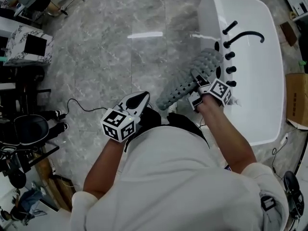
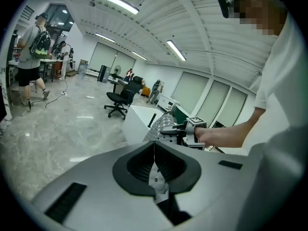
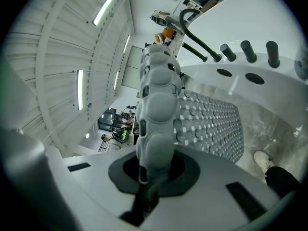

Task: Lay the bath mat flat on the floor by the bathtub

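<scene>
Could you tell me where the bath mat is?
Head view, right of centre: the bath mat is gripped by the right gripper, beside the bathtub.

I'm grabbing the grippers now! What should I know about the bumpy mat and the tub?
Left gripper: jaws shut, holding nothing.
Right gripper: jaws shut on one edge of the bath mat.
Mat: up in the air, bunched, by the bathtub rim, not flat on the floor.
Done: mat is in a grip.
Left: lower it beside the tub, spread it flat, let go.
</scene>
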A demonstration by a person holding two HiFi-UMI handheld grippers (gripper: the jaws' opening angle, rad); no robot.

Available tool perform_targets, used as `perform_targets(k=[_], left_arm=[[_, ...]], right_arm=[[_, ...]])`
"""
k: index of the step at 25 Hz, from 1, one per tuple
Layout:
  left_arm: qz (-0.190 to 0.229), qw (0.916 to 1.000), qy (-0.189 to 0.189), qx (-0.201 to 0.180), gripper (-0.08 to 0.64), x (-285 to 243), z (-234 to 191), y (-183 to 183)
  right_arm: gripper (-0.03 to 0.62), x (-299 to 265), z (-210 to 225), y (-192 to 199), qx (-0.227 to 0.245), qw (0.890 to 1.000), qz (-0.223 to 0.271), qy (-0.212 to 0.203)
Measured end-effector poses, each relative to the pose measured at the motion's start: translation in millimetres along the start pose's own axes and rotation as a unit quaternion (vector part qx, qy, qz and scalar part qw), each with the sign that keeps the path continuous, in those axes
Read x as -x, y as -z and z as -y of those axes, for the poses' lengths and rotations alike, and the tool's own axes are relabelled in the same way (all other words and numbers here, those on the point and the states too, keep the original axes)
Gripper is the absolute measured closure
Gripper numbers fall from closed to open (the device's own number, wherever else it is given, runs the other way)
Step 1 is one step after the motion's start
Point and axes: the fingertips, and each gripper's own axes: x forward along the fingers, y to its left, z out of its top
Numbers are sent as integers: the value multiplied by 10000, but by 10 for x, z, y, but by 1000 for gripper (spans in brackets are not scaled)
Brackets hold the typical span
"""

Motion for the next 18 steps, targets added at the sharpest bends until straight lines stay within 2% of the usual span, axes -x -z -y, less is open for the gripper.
perform_targets(k=[8,18], left_arm=[[-67,9995,267,144,541,-187,-367,-210],[-428,9959,787,-157,541,-80,-1338,-524]], right_arm=[[563,-474,-13,-295,97,9995,152,245],[563,-1338,-126,-578,-305,9926,1068,485]])
